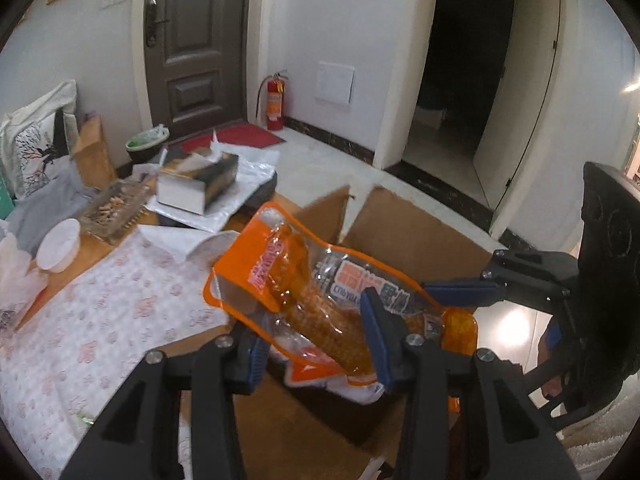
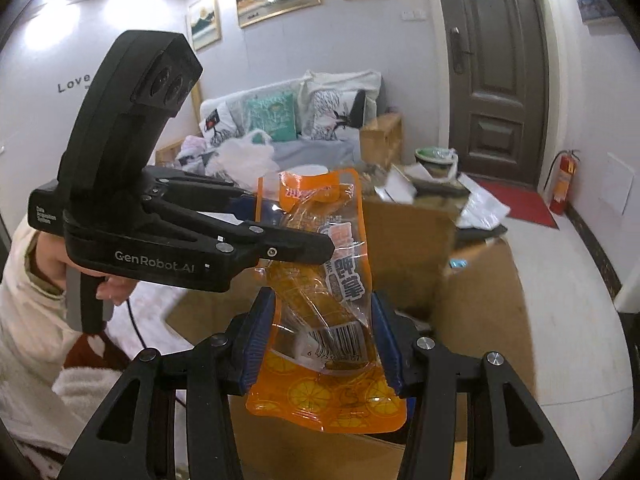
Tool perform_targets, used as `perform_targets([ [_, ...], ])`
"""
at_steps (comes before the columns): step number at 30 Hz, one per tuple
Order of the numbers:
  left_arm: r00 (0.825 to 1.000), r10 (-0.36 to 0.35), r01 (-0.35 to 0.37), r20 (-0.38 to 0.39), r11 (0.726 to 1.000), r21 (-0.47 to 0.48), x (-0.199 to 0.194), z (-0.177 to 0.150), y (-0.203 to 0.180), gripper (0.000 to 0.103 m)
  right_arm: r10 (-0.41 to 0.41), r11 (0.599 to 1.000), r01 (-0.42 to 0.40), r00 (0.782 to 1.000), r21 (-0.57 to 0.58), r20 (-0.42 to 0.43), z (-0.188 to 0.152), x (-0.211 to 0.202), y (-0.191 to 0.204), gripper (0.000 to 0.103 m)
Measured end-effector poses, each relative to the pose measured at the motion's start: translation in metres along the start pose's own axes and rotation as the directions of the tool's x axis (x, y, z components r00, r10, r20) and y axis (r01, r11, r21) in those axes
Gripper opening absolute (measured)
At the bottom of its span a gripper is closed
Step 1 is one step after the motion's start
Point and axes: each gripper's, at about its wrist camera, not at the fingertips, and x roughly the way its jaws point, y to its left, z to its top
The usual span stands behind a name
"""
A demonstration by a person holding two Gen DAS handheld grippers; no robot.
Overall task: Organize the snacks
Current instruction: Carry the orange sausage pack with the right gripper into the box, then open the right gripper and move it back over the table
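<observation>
Both grippers share one snack packet above the cardboard box

The left gripper (image 1: 316, 354) and right gripper (image 2: 324, 346) each have their jaws narrowed onto the orange snack packet (image 2: 320, 280) (clear window, barcode), held over the open cardboard box (image 1: 416, 228) beside the tabletop (image 1: 120, 304).

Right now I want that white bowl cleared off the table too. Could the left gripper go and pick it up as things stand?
Probably not yet. The left gripper has its jaws shut on the orange snack pouch, which the right gripper grips too. The white bowl sits uncovered on the table, away to its left.
</observation>
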Motion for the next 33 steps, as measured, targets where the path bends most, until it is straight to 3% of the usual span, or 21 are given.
perform_targets([
  [7, 0.998, 0.008, -0.008, -0.055, 1.000, -0.011, 0.027, -0.002, 0.000, 0.040, -0.004, 1.000, 0.002, 0.998, -0.027, -0.065, -0.011, 0.019, -0.021, 0.044],
  [18, 0.991, 0.015, -0.016, -0.134, 1.000, -0.009, 0.052, -0.014, 0.001, 0.041, -0.032, 0.997, 0.022, 0.991, -0.075, -0.134, -0.026, 0.036, -0.014, 0.046],
  [23, 0.987, -0.027, 0.021, -0.156, 0.999, -0.046, 0.057, -0.021, 0.008, 0.041, -0.055, 0.993, 0.037, 0.985, -0.111, -0.162, -0.026, 0.045, -0.008, 0.048],
  [29, 0.984, -0.043, 0.033, -0.170, 0.997, -0.063, 0.059, -0.026, 0.010, 0.042, -0.056, 0.994, 0.044, 0.991, -0.096, -0.119, -0.018, 0.038, -0.004, 0.060],
  [33, 0.981, -0.059, 0.045, -0.187, 0.996, -0.080, 0.063, -0.029, 0.011, 0.042, -0.049, 0.994, 0.036, 0.990, -0.104, -0.133, -0.018, 0.046, 0.000, 0.058],
])
